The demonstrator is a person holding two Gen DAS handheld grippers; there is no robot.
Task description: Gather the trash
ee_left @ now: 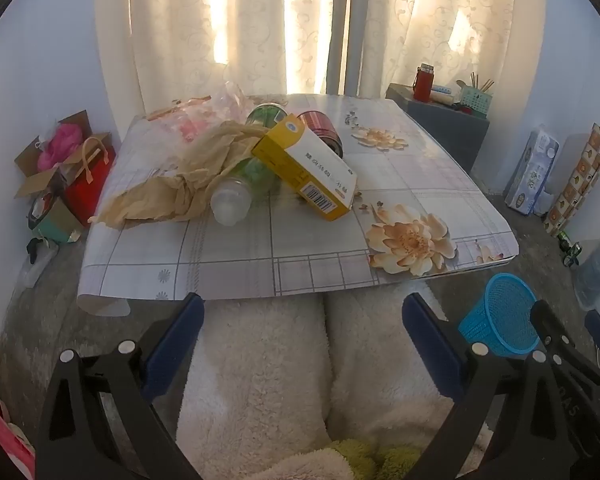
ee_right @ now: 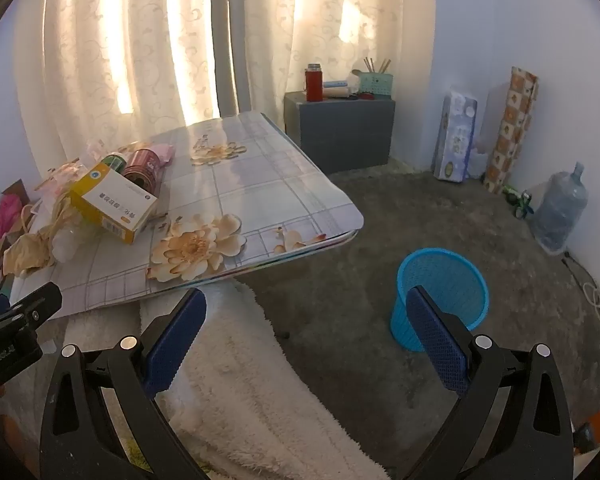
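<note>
A heap of trash lies on the low table (ee_left: pixel 284 264) with a flowered cover: a yellow and white carton (ee_left: pixel 306 166), a clear plastic bottle (ee_left: pixel 240 192) on its side, crumpled tan paper (ee_left: pixel 180 188), a dark red can (ee_left: pixel 322 130), a green can (ee_left: pixel 266 114) and a pink plastic bag (ee_left: pixel 204 114). My left gripper (ee_left: pixel 302 308) hangs open at the table's near edge, above fleece-covered legs. On the carpet stands a blue mesh bin (ee_right: pixel 440 292). My right gripper (ee_right: pixel 306 304) is open too, with the bin behind its right finger. The carton (ee_right: pixel 112 206) also shows from the right wrist.
A grey box (ee_right: pixel 340 130) with a red flask (ee_right: pixel 314 82) stands behind the table. Tissue packs (ee_right: pixel 456 138), a patterned roll (ee_right: pixel 510 128) and a big water jug (ee_right: pixel 560 210) line the right wall. Cardboard boxes and a red bag (ee_left: pixel 88 176) sit left of the table.
</note>
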